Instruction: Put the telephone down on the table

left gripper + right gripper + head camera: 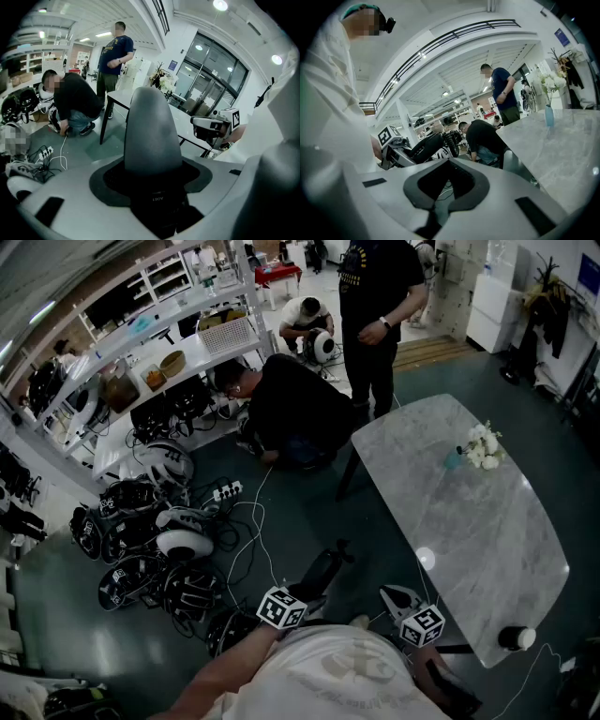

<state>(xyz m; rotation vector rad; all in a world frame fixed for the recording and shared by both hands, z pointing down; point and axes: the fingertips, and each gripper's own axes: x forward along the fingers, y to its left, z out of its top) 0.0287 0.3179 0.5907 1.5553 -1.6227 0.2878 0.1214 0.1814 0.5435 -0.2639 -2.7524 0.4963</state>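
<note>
The telephone is a dark grey handset (152, 136). It stands up between the jaws of my left gripper (152, 194), which is shut on its lower end. In the head view the telephone (321, 575) is held in the air over the green floor, left of the marble table (450, 521) and apart from it. My right gripper (398, 599) hovers beside the table's near edge with its jaws together and nothing in them. Seen from the right gripper view, the telephone (424, 147) is at the left and the table (562, 150) at the right.
A vase of white flowers (478, 451) stands on the table's far side, and a dark round object (516, 637) sits at its near corner. One person crouches (291, 413) and another stands (375, 306) near the far end. Helmets, cables (159, 549) and shelving are on the left.
</note>
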